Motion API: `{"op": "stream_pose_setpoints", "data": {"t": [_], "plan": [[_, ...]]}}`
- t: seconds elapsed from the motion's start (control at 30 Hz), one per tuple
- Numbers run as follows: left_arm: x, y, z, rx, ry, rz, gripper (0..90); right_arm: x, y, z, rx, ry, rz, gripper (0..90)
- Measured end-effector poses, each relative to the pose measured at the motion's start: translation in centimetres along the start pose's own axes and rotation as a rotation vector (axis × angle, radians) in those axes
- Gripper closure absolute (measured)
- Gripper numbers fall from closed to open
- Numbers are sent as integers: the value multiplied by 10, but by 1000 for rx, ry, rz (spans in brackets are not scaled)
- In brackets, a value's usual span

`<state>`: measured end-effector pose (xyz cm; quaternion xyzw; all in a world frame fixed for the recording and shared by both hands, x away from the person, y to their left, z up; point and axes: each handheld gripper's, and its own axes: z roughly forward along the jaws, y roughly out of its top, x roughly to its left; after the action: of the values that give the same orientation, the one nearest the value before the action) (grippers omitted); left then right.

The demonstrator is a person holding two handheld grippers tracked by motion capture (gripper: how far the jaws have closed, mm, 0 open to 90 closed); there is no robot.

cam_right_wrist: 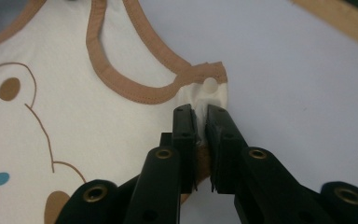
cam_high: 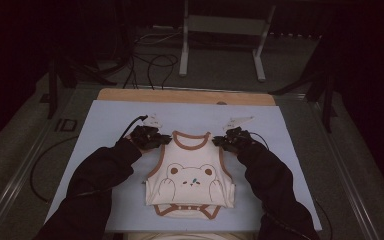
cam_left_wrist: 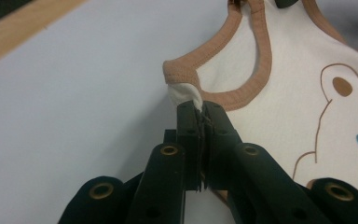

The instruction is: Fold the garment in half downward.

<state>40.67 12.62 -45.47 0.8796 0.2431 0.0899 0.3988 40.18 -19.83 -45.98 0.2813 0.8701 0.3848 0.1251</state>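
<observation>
Two tools clamped on bodysuit (cam_high: 190, 175) shoulders, left tool (cam_high: 164, 141), right tool (cam_high: 219, 141), pale blue mat (cam_high: 105, 130), dim room, floor cables (cam_high: 152, 67)

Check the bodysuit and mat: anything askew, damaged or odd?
Nothing damaged. The bodysuit lies flat and fairly straight on the blue mat, its bottom folded up. The left gripper and right gripper each pinch a shoulder strap.
</observation>
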Motion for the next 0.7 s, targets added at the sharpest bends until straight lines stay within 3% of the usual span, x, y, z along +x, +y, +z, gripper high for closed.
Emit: {"op": "stream_pose_setpoints", "data": {"t": [0.7], "plan": [[4,36,-31,-73,54,42,875,-8,38,-33,-77,-52,-48,832]]}}
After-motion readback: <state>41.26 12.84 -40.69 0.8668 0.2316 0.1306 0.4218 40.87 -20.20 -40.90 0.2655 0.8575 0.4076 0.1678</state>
